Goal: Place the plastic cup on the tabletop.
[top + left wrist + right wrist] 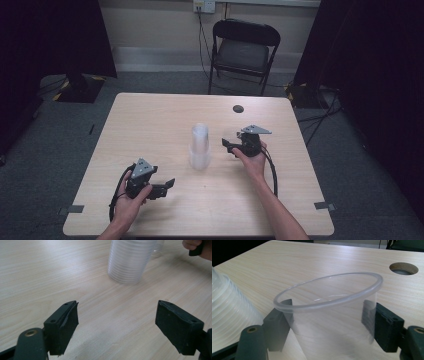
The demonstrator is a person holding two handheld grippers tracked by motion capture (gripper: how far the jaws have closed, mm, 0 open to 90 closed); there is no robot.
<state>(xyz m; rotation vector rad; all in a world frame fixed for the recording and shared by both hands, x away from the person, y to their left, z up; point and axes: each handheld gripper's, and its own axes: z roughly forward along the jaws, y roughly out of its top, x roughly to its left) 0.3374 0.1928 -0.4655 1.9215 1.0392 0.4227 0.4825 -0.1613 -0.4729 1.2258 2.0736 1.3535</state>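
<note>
1. Left gripper (167, 184) sits low at the table's (150, 120) near left, jaws spread wide apart with only bare wood between them; nothing is held.
2. Just ahead of it, the stack of clear cups (131, 260) stands mouth-down near the table's middle.
3. Right gripper (329, 322), beside the stack on its right, has a single clear cup (332, 315) standing upright between its jaws. The pads look to sit at the cup's wall, perhaps barely clear of it; through the plastic I cannot tell for sure.
4. Farther back, a round cable hole (403, 268) in the tabletop.
5. Beyond the table, a black folding chair (243, 50) against the wall.
</note>
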